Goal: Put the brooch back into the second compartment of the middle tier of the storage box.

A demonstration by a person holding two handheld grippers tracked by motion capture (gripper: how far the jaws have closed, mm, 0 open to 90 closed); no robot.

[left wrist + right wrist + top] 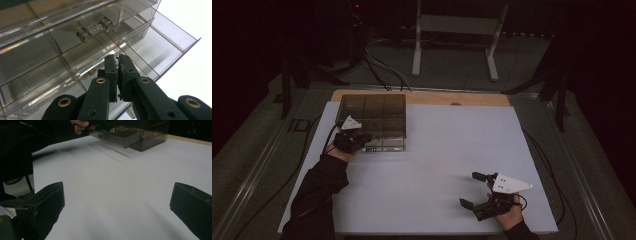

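Left gripper [117, 58] fingers clenched on drawer [140, 47] front — partly pulled out; right gripper [479, 189] fingers released, idle over tabletop [437, 150].

White table [437, 165] — smoky drawer box [374, 117]

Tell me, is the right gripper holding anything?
No, the right gripper is wide open above the bare white table, with nothing between its jaws.
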